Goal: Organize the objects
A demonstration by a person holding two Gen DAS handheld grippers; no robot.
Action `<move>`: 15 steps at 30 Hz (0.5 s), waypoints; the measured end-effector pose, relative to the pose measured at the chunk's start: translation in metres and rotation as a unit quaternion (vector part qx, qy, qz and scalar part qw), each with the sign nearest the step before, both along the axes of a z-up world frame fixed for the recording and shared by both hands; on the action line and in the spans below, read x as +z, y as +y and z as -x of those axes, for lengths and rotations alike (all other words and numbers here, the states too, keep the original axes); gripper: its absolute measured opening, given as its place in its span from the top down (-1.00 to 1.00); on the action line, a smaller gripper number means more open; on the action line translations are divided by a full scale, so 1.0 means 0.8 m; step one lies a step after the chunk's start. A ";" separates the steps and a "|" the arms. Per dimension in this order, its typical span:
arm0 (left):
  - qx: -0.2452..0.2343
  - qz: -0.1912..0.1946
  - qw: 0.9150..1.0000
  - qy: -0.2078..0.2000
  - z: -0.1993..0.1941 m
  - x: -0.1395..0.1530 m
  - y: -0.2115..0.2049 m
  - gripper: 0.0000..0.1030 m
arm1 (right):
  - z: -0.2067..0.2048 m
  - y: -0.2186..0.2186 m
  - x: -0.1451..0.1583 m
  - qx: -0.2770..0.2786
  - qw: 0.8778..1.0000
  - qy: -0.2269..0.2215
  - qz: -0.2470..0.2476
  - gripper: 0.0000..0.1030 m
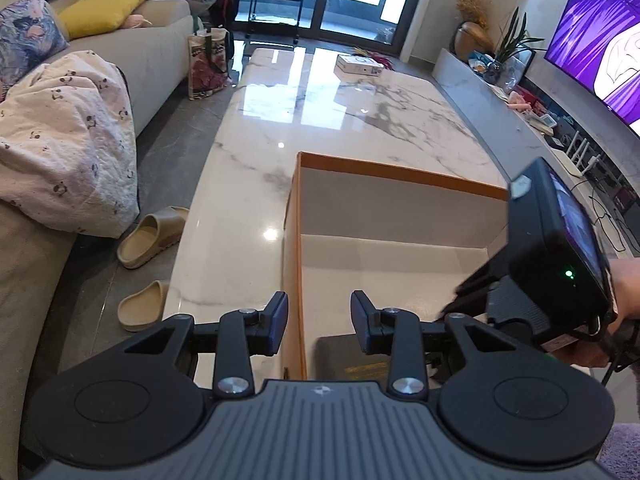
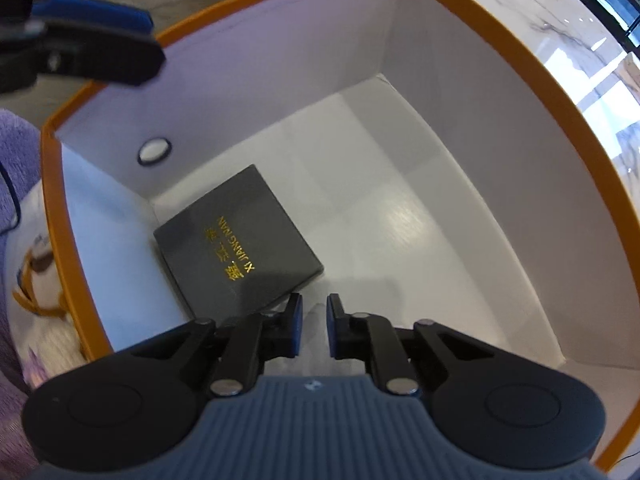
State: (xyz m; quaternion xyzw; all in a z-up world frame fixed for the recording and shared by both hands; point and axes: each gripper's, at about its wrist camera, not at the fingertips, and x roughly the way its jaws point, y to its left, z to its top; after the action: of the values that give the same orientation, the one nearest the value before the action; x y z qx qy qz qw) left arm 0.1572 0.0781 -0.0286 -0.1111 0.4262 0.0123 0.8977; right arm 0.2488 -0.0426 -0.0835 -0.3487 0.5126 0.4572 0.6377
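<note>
A living room with a grey sofa and a lit television surrounds a glossy white marble tabletop [image 1: 320, 120], on which stands an open orange-edged cardboard box with white inner walls [image 2: 280, 52]. On the box floor, tucked into the corner at about nine o'clock in the right wrist view, lies a flat dark grey square case with gold lettering [image 2: 236, 240]. The right claw [image 2: 314, 330] points down into the box just beside the case's near corner, jaws drawn almost together with nothing between them. The left claw [image 1: 319, 322] straddles the box's near wall, jaws partly open, pads clear of it. The case looks stiff, light and smooth-faced, likely slippery; pinching across two opposite edges would probably hold best.
</note>
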 end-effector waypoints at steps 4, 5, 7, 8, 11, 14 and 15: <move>-0.003 0.005 1.000 0.003 -0.001 -0.002 0.001 0.24 | 0.000 0.012 0.000 -0.009 0.999 0.030 -0.014 0.74; -0.004 0.007 1.000 0.003 -0.001 -0.003 0.001 0.24 | -0.001 0.013 -0.001 -0.013 0.999 0.042 -0.019 0.75; -0.007 0.012 1.000 0.004 -0.001 -0.004 0.000 0.24 | -0.002 0.013 -0.001 -0.020 0.997 0.061 -0.030 0.81; -0.006 0.012 1.000 0.004 -0.001 -0.005 0.000 0.24 | -0.002 0.012 0.000 -0.020 0.997 0.063 -0.033 0.82; -0.005 0.011 1.000 0.002 -0.001 -0.003 -0.001 0.24 | -0.002 0.003 0.006 -0.025 0.998 0.054 -0.035 0.80; 0.005 0.004 1.000 -0.005 0.002 0.001 0.001 0.24 | 0.000 -0.022 0.034 -0.031 0.998 0.018 -0.047 0.69; 0.008 0.004 1.000 -0.008 0.004 0.003 0.003 0.24 | -0.001 -0.035 0.044 -0.040 0.998 0.007 -0.051 0.42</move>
State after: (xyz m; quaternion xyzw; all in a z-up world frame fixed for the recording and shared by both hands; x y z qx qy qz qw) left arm 0.1541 0.0804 -0.0264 -0.1185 0.4182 0.0173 0.9004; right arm 0.2498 -0.0702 -0.0485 -0.2922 0.5064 0.4594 0.6686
